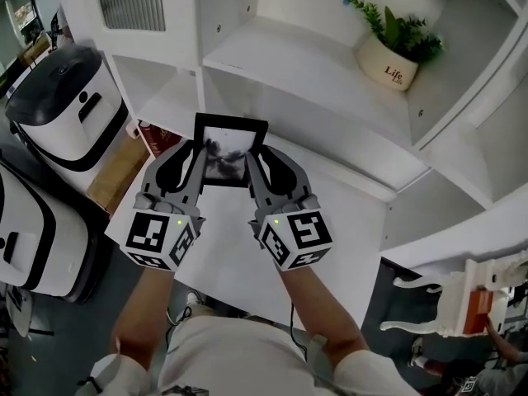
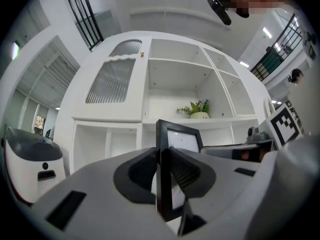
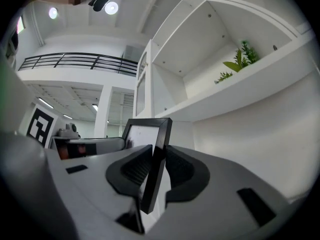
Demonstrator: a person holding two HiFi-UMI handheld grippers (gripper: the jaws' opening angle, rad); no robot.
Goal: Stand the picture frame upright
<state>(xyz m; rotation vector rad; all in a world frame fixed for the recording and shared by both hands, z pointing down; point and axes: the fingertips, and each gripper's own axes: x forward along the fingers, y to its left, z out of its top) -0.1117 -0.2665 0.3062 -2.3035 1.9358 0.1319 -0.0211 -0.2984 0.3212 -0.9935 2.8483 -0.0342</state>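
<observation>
Head view: My left tongs and right tongs hold the picture frame between them, 1 on each side edge. The frame is black with a pale picture and sits above the white counter, in front of the shelf unit. A potted plant stands on a shelf, well apart to the right.

Left gripper view: The left tongs are closed to a narrow gap, and both pads press on the frame's left edge. The frame stands upright here, its top clear above the jaws. The plant shows on the shelf behind.

Right gripper view: The right tongs are likewise nearly closed and clamped on the frame's right edge. The frame appears tilted in this view. The plant shows at upper right.
</observation>
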